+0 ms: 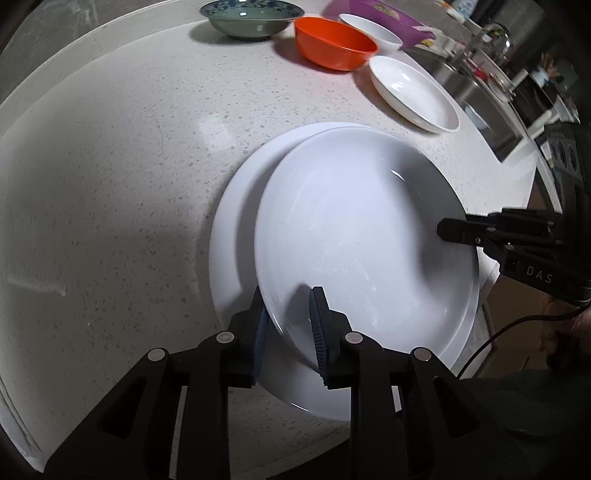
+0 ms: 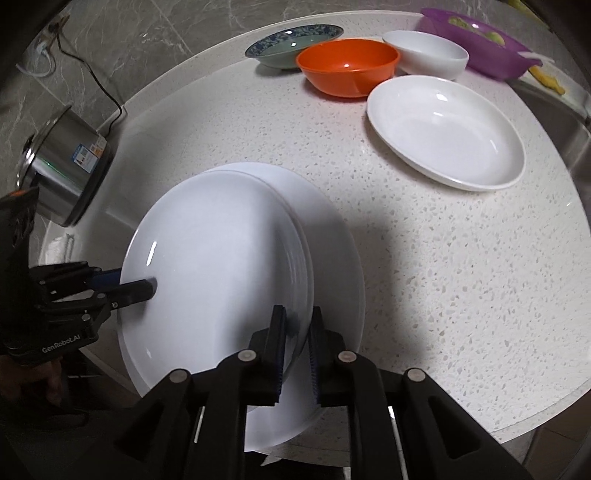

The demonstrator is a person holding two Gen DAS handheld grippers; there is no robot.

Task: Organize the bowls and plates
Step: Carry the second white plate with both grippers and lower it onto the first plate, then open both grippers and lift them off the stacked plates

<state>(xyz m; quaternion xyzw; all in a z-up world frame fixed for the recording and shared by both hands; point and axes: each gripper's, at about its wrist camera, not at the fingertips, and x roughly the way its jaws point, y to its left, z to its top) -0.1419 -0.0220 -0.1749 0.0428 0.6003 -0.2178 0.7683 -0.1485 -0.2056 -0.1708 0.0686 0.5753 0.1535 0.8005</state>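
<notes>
1. The left gripper (image 1: 288, 295) is straddling the near rim of the top plate (image 1: 351, 229), one pad outside the rim and one over the inside. Its jaws are standing a little apart, wider than the rim, so they are not pinching it.
2. The right gripper (image 2: 298, 312) is clamping the same plate at its opposite rim, its jaws nearly closed with the rim between the pads.
3. The top plate is lying on the bottom plate (image 1: 229, 236), shifted sideways so a crescent of the lower one is showing.
4. Both plates are sitting at the near edge of the speckled counter (image 1: 110, 166).
5. Toward the back, an orange bowl (image 1: 334, 42) is standing between a blue-patterned bowl (image 1: 251, 18) and a white bowl (image 1: 373, 31), with a shallow white dish (image 1: 413, 92) just in front of them.
6. A purple bowl (image 2: 476, 44) is sitting behind the white bowl, and a steel pot (image 2: 66, 162) is standing near the wall.
</notes>
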